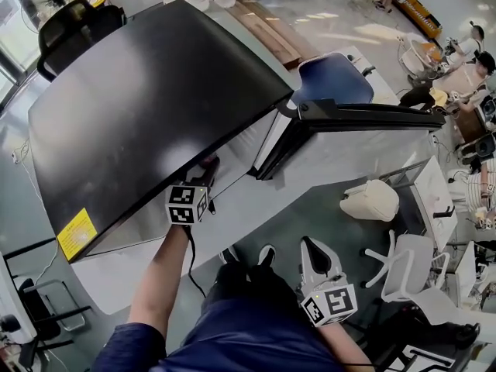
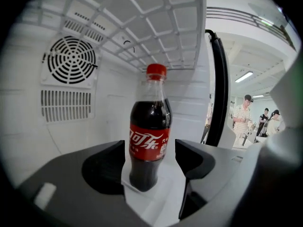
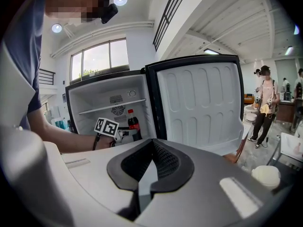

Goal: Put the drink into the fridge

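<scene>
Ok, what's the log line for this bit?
cola bottle: upright inside fridge | left gripper: open around it | right gripper: shut, empty

left arm [image 1: 159,276] stretched forward, left gripper [image 1: 204,178] out ahead, jaws apart, right gripper [image 1: 319,268] held low close to the body, jaws closed together, nothing between them
</scene>
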A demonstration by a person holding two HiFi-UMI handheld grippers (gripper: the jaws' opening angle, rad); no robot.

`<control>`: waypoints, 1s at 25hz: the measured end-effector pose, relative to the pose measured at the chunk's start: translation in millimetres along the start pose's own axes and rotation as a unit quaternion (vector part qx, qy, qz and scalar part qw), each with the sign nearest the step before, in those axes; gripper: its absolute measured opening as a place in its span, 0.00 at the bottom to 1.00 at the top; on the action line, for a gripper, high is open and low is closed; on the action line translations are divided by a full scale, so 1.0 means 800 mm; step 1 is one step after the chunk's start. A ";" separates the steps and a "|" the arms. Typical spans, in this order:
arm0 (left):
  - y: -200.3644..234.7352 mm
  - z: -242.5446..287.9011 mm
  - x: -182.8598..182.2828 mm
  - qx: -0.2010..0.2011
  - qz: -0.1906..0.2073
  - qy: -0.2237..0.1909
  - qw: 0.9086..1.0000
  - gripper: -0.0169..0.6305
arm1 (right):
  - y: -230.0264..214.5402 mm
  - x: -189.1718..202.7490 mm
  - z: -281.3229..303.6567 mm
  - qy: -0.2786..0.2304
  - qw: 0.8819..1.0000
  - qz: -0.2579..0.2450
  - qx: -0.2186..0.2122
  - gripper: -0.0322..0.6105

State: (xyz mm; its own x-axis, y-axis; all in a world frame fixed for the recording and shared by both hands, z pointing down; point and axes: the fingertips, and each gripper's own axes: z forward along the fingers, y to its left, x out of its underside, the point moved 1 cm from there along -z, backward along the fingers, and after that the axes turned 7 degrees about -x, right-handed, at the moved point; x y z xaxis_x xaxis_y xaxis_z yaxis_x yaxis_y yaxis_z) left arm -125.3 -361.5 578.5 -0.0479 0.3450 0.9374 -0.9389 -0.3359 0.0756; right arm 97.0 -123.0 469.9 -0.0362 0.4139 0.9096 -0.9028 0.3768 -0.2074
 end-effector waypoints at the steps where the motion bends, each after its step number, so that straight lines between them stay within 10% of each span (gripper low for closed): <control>1: 0.001 -0.009 0.001 -0.005 -0.013 -0.001 1.000 0.51 | 0.001 0.002 0.001 0.001 1.000 0.000 -0.004 0.06; 15: -0.101 -0.187 -0.005 -0.009 -0.098 -0.009 0.995 0.50 | 0.027 -0.032 0.005 -0.040 0.990 -0.033 -0.135 0.06; 22: -0.183 -0.279 -0.033 -0.024 -0.114 -0.070 0.991 0.08 | 0.032 -0.039 -0.027 -0.065 0.980 -0.037 -0.185 0.06; 25: -0.208 -0.309 -0.039 -0.034 -0.111 -0.084 0.990 0.05 | 0.035 -0.039 -0.045 -0.077 0.975 -0.038 -0.203 0.06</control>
State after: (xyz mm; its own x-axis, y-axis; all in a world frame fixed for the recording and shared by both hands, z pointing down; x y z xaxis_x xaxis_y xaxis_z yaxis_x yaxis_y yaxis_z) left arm -51.7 -99.6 452.6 0.2144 0.2516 0.9438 -0.9408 -0.2067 0.2688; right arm 88.6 -95.8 422.7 -0.0677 0.2544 0.9647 -0.6628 0.7113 -0.2341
